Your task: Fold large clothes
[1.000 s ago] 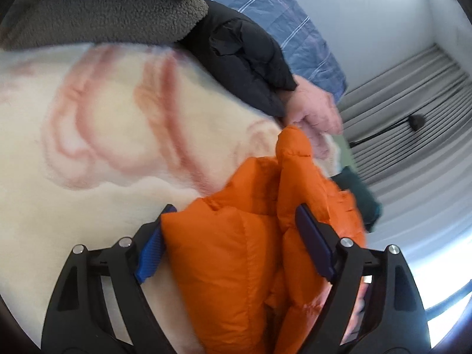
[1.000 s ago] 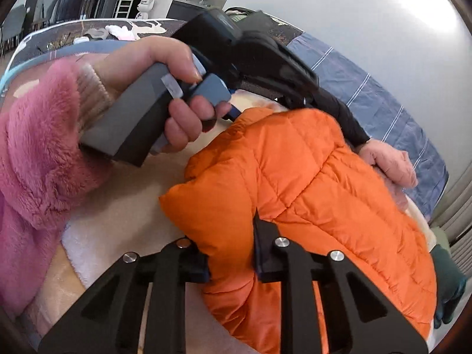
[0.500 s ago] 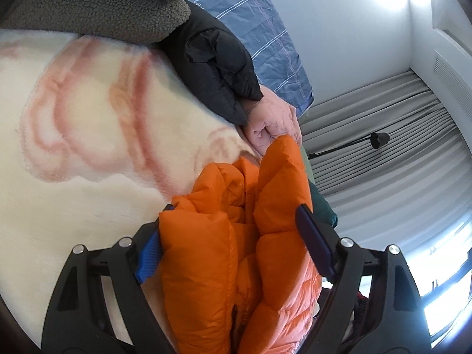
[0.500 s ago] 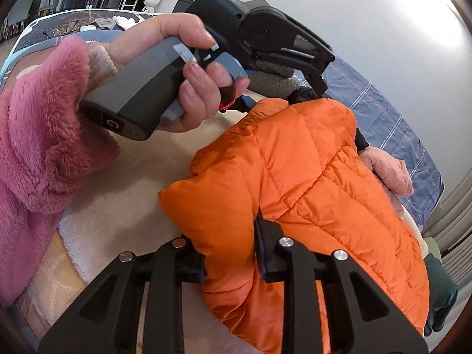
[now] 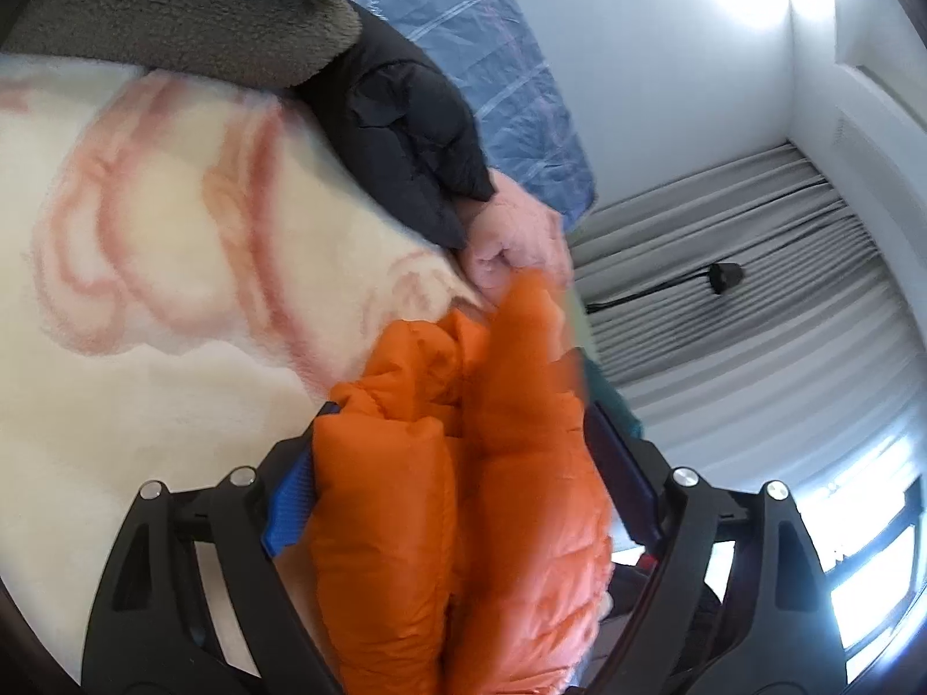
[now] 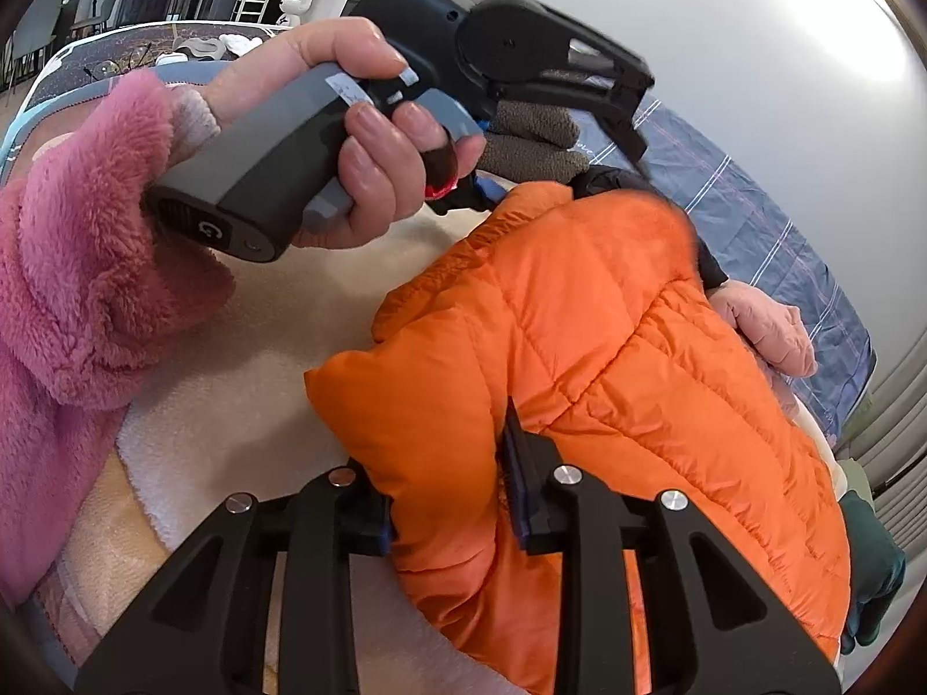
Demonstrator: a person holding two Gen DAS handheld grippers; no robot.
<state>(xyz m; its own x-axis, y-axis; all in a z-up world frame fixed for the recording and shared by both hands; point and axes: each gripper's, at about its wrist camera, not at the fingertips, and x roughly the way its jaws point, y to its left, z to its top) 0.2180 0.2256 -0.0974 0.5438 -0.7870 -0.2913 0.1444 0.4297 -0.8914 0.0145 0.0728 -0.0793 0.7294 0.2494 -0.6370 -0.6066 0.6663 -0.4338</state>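
1. The orange jacket (image 6: 608, 382) fills the lower right of the right wrist view, lying bunched on a cream blanket (image 5: 145, 266) with pink swirls; in the left wrist view it rises from the bottom centre

2. The right gripper (image 6: 446, 480), bottom centre, has a thick corner of the jacket between its pads, which press into the padding; its jaws have just been easing wider, with the cloth between them

3. The left gripper (image 5: 457, 463) stands wide, a double fold of jacket packed between its pads and touching both, so it reads as clamped on the bundle

4. Another person's hand (image 5: 515, 237), in a black sleeve (image 5: 405, 139), holds the jacket's far end at centre frame

5. Judging by the bulk, one fold is made but not flattened; pressing it down and a further fold seem left

6. A grey fleece (image 5: 191, 11) lies folded at upper left, perhaps finished
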